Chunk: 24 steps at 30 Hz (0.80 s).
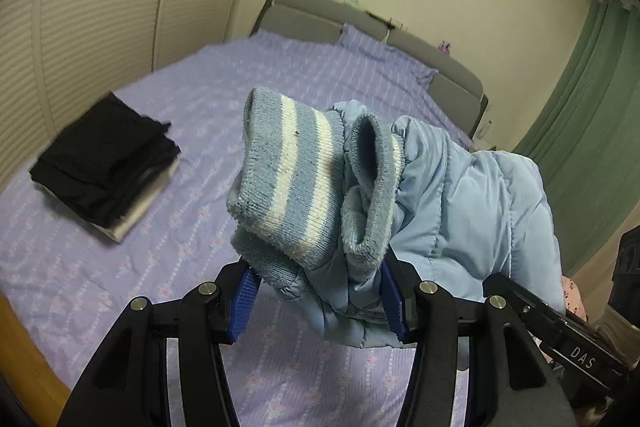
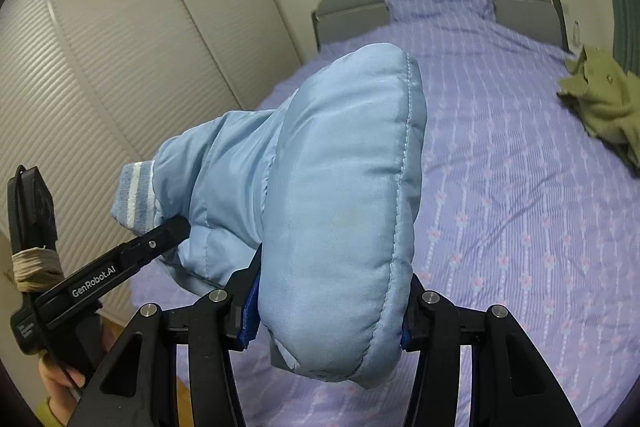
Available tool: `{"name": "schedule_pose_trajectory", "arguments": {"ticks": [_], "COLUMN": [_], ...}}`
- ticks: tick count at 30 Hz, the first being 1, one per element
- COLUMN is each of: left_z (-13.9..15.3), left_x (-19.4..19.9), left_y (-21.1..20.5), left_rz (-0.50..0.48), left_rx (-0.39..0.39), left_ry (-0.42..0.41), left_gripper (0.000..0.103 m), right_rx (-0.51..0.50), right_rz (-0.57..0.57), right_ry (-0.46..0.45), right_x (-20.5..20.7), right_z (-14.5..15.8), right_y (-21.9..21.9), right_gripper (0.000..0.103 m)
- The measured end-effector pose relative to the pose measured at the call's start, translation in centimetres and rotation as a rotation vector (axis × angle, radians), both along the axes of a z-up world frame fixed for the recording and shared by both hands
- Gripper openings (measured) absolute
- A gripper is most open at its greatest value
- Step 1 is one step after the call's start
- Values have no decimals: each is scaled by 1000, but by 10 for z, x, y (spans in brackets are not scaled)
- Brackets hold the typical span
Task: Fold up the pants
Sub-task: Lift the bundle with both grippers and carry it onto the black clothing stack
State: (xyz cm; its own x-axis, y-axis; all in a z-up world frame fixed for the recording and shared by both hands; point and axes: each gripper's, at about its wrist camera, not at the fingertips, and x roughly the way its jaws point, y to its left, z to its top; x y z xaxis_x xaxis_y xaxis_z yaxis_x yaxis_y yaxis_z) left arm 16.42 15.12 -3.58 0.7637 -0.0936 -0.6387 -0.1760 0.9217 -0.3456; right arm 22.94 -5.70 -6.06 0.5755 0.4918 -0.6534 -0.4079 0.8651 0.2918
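Observation:
The light blue padded pants [image 1: 472, 203] hang in the air above the bed, held at both ends. My left gripper [image 1: 320, 291] is shut on the leg ends, just below the blue-and-white striped knit cuffs [image 1: 288, 179]. My right gripper [image 2: 328, 311] is shut on the puffy folded waist end of the pants [image 2: 344, 211]. In the right wrist view the left gripper [image 2: 176, 227] and the cuffs [image 2: 134, 195] show at the left, close by. The part of the pants between the two grips sags.
The bed with a purple patterned sheet [image 1: 200, 99] lies below. A stack of folded dark clothes [image 1: 108, 159] sits on its left side. An olive green garment [image 2: 600, 99] lies at the bed's right edge. A pillow [image 2: 440, 7] and grey headboard [image 2: 352, 7] are at the far end; the wardrobe doors [image 2: 120, 67] stand left.

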Motion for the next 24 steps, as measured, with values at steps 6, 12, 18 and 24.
{"name": "schedule_pose_trajectory", "arguments": {"ticks": [6,12,18,24], "left_z": [21,22,17,19], "left_x": [-24,-38,-30,-22], "left_y": [35,90,182,276], "left_rz": [31,50,-21,-115], "left_rx": [20,38,53,115], "left_ry": [-34,-45,-22,15], "left_gripper": [52,52,52,52], "right_rx": [20,-1,-5,40], "right_rz": [29,58,19,-57], "right_ry": [-50,-78,-54,32], "right_x": [-22,-33,-41,-54], "right_z": [15,15,-1,-20], "right_y": [29,87,169,259], "right_gripper": [52,52,52,51]}}
